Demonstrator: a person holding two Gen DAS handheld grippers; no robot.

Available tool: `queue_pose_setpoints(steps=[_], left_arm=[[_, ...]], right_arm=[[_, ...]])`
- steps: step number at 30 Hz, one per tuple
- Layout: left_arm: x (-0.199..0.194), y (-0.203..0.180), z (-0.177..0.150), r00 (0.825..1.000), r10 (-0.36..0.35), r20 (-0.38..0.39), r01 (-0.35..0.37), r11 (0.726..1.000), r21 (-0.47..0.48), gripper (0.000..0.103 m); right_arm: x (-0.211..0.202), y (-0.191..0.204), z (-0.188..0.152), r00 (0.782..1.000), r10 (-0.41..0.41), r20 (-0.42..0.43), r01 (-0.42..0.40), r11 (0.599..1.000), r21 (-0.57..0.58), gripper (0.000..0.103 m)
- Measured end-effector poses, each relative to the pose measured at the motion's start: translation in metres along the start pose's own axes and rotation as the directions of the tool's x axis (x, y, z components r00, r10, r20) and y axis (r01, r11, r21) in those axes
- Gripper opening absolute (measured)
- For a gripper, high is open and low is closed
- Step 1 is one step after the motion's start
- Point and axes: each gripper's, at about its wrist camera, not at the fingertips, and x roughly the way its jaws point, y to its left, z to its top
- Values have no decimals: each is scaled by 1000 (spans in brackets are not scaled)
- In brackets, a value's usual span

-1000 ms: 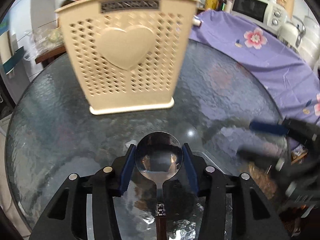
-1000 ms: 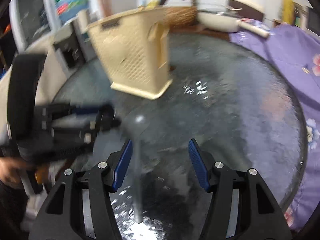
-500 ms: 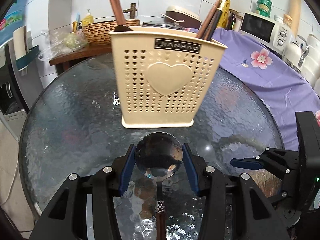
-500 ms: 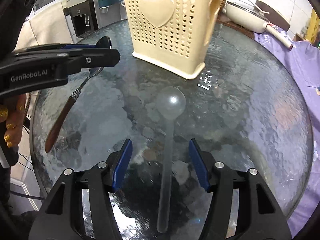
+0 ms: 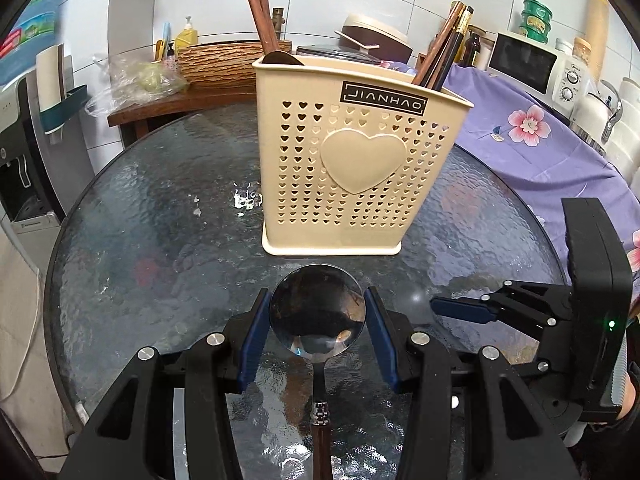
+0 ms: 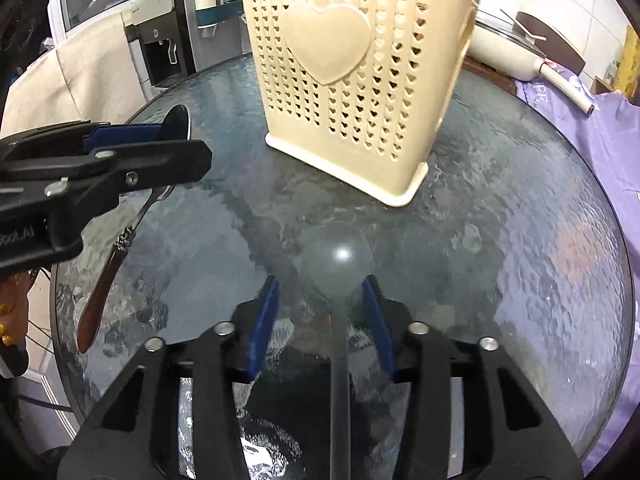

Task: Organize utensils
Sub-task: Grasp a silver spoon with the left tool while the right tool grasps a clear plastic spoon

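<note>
A cream utensil holder (image 5: 360, 160) with heart holes stands on the round glass table (image 5: 160, 220); it also shows in the right wrist view (image 6: 352, 80). Wooden utensils and chopsticks stick out of it. My left gripper (image 5: 317, 320) is shut on a metal spoon (image 5: 317, 312) with a brown handle, held above the table in front of the holder; the spoon also shows in the right wrist view (image 6: 120, 232). My right gripper (image 6: 320, 316) is open around a clear plastic spoon (image 6: 336, 264) that lies on the glass.
A purple flowered cloth (image 5: 540, 140) covers the counter to the right, with a microwave (image 5: 536, 68). A wooden shelf with a basket (image 5: 224, 60) stands behind the table. A water dispenser (image 6: 160, 48) stands to the left.
The left gripper has drawn back and up with the metal spoon, so the holder looks farther away. The right gripper has moved forward over the clear spoon, its fingers now beside the bowl.
</note>
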Motion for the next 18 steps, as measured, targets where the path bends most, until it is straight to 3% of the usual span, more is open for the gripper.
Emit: queue_pose_setpoints(steps=[5, 9, 10, 11, 12, 14, 18], left_arm=[[0, 1, 0, 1000, 0, -1, 0, 1000, -1, 46], [0, 3, -1, 1000, -3, -4, 3, 1000, -1, 46], [1, 3, -1, 1000, -2, -4, 2, 1000, 0, 46], [1, 2, -2, 1000, -1, -4, 1, 1000, 0, 46], [1, 2, -2, 1000, -1, -4, 1, 1000, 0, 46], [1, 2, -2, 1000, 0, -5, 0, 1000, 0, 46], [3, 3, -2, 1000, 2, -7, -2, 1000, 0, 46]], right_arm=[[2, -1, 2, 1000, 1, -3, -1, 1000, -11, 19], [2, -5, 1, 1000, 20, 4, -19, 1000, -10, 19], [2, -6, 1, 1000, 26, 8, -26, 1000, -13, 20], [1, -5, -1, 1000, 29, 9, -29, 999, -15, 27], [1, -6, -2, 1000, 23, 6, -23, 1000, -14, 42], [-1, -8, -3, 1000, 14, 14, -14, 1000, -5, 54], [1, -12, -1, 1000, 19, 15, -19, 1000, -1, 54]])
